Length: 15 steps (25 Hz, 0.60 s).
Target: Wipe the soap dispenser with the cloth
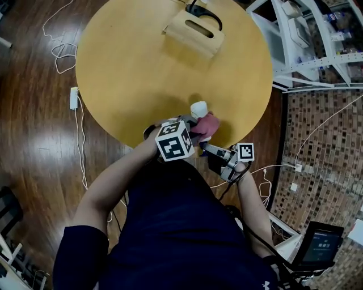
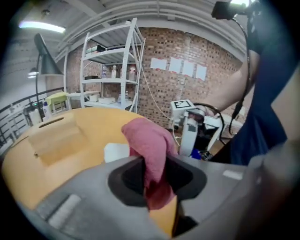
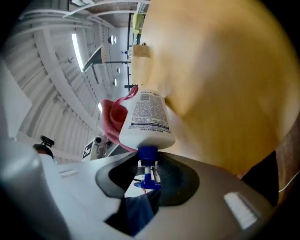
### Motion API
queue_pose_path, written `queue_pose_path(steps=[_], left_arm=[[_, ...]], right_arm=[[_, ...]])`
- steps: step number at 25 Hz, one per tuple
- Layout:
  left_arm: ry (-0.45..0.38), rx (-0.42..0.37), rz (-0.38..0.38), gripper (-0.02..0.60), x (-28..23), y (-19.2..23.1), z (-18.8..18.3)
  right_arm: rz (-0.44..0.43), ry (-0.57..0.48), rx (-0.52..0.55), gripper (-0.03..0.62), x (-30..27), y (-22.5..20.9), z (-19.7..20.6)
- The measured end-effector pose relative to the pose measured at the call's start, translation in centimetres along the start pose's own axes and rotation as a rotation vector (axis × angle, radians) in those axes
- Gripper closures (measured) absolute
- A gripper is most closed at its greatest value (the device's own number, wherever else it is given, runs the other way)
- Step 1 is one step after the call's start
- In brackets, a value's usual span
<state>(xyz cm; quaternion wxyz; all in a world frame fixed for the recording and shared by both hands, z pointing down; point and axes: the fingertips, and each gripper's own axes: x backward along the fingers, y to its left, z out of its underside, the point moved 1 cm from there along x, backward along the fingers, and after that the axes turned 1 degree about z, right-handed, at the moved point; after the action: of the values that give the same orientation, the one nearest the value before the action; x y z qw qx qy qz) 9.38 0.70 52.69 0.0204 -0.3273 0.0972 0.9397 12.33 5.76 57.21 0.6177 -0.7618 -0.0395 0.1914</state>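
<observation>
The soap dispenser [image 3: 146, 119] is a white bottle with a blue pump [image 3: 147, 161]. It lies tipped over, held off the table, and my right gripper [image 3: 147, 172] is shut on the pump's neck. In the head view the bottle [image 1: 198, 108] hangs over the near edge of the round yellow table [image 1: 136, 73]. My left gripper [image 2: 152, 174] is shut on a pink cloth [image 2: 149, 143], which lies against the bottle's side [image 2: 116, 151]. From the right gripper view the cloth [image 3: 111, 119] shows behind the bottle. Both grippers, left [image 1: 195, 129] and right [image 1: 209, 148], meet close in front of my body.
A light wooden box with a slot [image 1: 195, 31] and a black cable [image 1: 205, 13] sit at the table's far side. White shelving [image 1: 309, 48] stands to the right, by a brick wall. Cables and a white power strip [image 1: 74, 97] lie on the wooden floor at the left.
</observation>
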Motion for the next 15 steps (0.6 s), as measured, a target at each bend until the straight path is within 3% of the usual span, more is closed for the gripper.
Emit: queue_pose_path(steps=[5, 7, 9, 11, 13, 15], left_arm=[[0.142, 0.057, -0.143, 0.486, -2.5, 7.8, 3.1], [0.162, 0.108, -0.169, 0.488, -2.4, 9.2, 3.9], [0.074, 0.152, -0.120, 0.488, -1.4, 7.7, 1.9], [-0.034, 0.120, -0.004, 0.488, -0.5, 3.3, -1.4], [-0.066, 0.043, 0.095, 0.488, -0.8, -1.1, -3.4], [-0.054, 0.025, 0.118, 0.488, -1.9, -2.7, -3.6]], right_arm=[[-0.062, -0.067, -0.039, 0.462, 1.4, -0.6, 0.4], [-0.087, -0.090, -0.061, 0.462, 1.8, -0.9, 0.7], [-0.111, -0.114, -0.084, 0.461, 2.1, -1.0, 0.8], [-0.145, -0.122, -0.102, 0.462, 2.3, -0.9, 0.7], [-0.185, -0.116, -0.118, 0.462, 2.0, -0.6, 0.5], [-0.203, -0.106, -0.152, 0.462, 1.6, -0.7, 0.7]])
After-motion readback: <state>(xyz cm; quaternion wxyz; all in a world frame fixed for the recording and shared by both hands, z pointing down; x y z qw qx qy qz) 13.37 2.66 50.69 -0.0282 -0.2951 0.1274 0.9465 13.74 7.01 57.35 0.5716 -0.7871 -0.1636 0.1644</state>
